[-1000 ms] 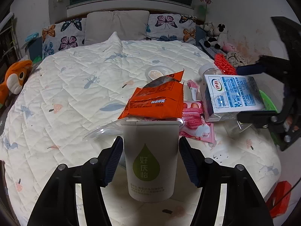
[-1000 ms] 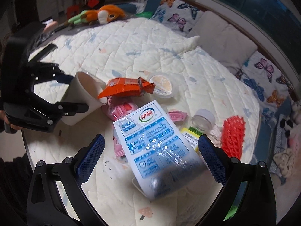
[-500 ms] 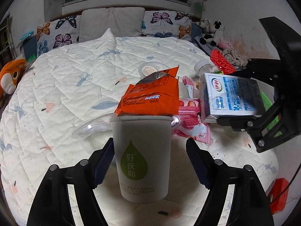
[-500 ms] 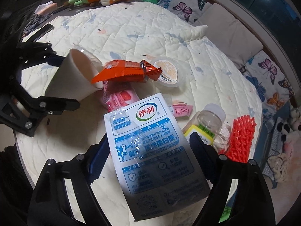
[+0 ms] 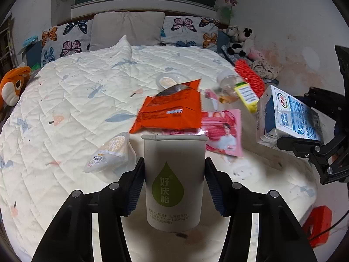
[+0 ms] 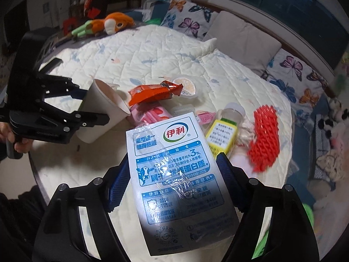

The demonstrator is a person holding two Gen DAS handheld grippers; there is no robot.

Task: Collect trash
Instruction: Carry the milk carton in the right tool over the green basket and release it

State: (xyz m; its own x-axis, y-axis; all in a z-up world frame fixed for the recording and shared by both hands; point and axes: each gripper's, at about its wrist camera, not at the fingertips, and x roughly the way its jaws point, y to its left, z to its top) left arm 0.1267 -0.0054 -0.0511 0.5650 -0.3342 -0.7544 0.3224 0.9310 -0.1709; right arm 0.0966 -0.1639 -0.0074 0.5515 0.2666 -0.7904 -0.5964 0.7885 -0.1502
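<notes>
Both blue-padded fingers of your left gripper (image 5: pixel 174 187) pinch the white paper cup with a green drop logo (image 5: pixel 174 183), held upright over the near edge of the white quilted bed (image 5: pixel 82 100). Your right gripper (image 6: pixel 174 185) clamps the blue-and-white milk carton (image 6: pixel 176 174) by its sides. Between them, an orange snack wrapper (image 5: pixel 172 113) lies on a pink packet (image 5: pixel 222 128).

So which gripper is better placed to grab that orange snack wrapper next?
Probably neither yet. The left gripper is shut on the paper cup and the right gripper on the milk carton. The left is nearer the orange wrapper.
</notes>
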